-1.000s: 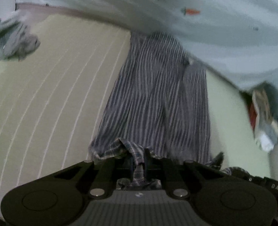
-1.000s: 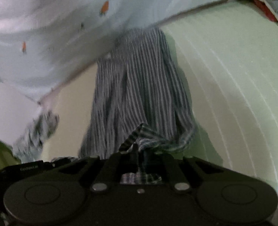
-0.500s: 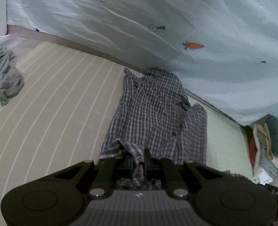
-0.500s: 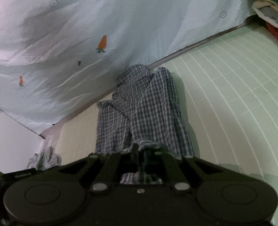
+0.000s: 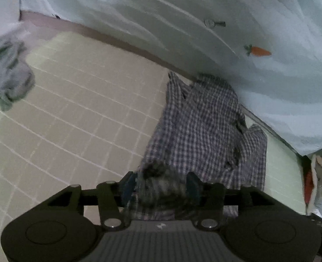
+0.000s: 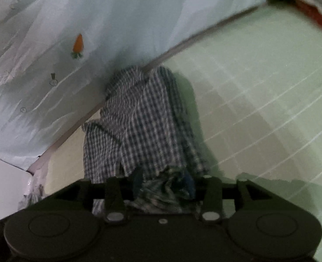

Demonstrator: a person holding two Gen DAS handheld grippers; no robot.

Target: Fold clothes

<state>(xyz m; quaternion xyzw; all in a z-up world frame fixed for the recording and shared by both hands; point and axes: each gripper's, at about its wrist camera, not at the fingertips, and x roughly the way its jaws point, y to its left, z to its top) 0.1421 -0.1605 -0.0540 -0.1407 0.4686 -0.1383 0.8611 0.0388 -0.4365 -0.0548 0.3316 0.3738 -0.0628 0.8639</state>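
Note:
A blue-and-white checked shirt [image 5: 204, 126] lies stretched out on the pale green gridded mat [image 5: 78, 113], reaching back to the wall cloth. My left gripper [image 5: 161, 185] has its jaws spread wide, with a bunched near edge of the shirt lying loose between them. In the right wrist view the same shirt [image 6: 143, 126] runs away from my right gripper [image 6: 164, 184], whose jaws are also apart with crumpled shirt fabric sitting between them. Both grippers are at the shirt's near hem, side by side.
A light blue cloth with carrot prints [image 5: 257, 51] hangs along the back. A grey crumpled garment [image 5: 6, 80] lies at the far left of the mat. A stack of folded clothes [image 5: 320, 181] sits at the right edge, also seen top right in the right wrist view [image 6: 309, 4].
Both grippers held the shirt's hem shut before; now both sets of jaws have opened and the fabric lies loose. The shirt has been laid down toward the wall.

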